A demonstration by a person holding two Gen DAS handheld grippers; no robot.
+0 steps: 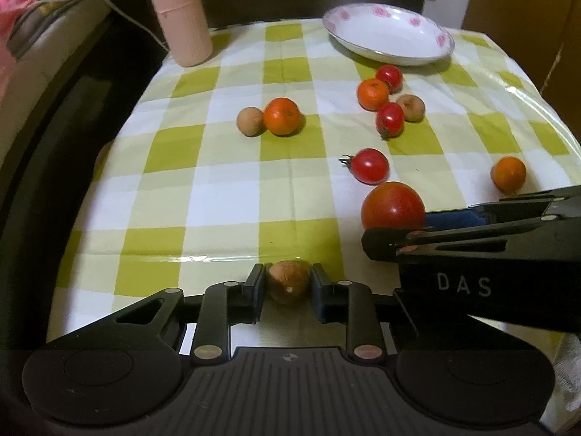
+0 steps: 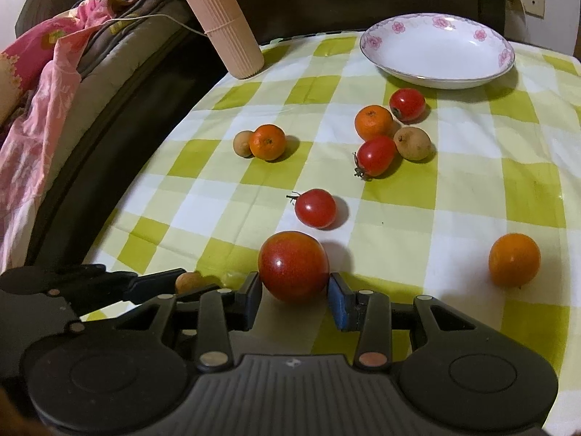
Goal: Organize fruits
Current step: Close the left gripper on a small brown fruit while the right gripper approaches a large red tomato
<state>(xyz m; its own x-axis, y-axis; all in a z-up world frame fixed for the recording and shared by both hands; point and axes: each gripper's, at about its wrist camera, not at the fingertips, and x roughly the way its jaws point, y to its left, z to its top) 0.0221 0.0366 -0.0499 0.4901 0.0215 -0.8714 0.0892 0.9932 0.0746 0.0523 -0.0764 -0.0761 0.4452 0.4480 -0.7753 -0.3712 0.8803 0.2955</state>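
Left hand-held gripper (image 1: pixel 288 283) pinches a small brown fruit (image 1: pixel 288 281), right hand-held gripper (image 2: pixel 295 290) clamps the big tomato (image 2: pixel 293 266) on the tabletop (image 2: pixel 454 196).

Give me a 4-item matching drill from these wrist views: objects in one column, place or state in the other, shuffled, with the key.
Things:
1. brown longan
2. large tomato
3. floral plate
4. pink cylinder

Place or state:
A. far right of the cloth, nothing in it
B. between the right gripper's fingers
C. far left corner, by the bedding
D. between the left gripper's fingers

Pairs: 1-D, 2-B, 3-A, 4-C
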